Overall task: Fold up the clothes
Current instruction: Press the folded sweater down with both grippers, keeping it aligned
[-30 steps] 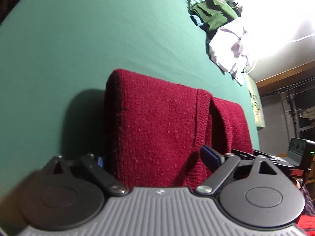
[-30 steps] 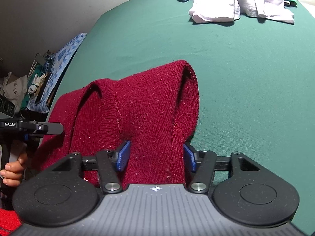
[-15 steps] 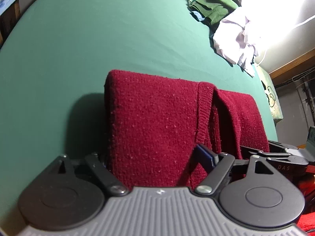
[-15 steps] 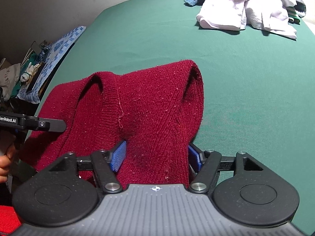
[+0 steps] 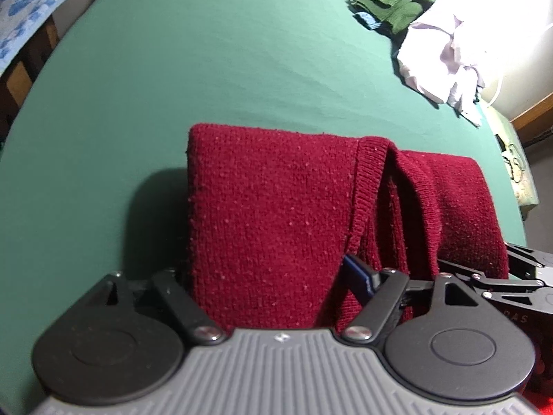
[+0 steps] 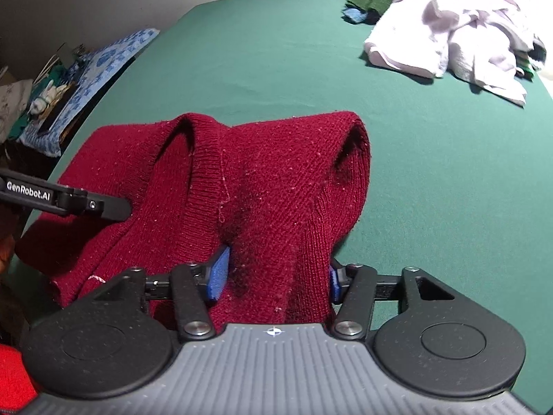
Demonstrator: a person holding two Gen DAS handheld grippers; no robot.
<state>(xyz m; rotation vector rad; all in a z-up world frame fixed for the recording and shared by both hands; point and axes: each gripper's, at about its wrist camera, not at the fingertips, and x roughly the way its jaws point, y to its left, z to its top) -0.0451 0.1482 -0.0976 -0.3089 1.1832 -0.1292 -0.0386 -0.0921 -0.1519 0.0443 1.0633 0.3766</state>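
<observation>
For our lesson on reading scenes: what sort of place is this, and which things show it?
Probably a bedroom at home: a wide green sheet-covered surface like a bed, a loose pile of white and green clothes on it, and a cluttered side shelf with a blue patterned cloth.

Strong glare blows out the upper right of the left view; the sweater [image 5: 269, 214] casts a shadow leftward. Fisheye bends the edges; corners are dim.

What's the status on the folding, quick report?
Left gripper and right gripper both clamped on red sweater, doubled over green bedsheet. Unfolded clothes pile far side, not obstructing.
</observation>
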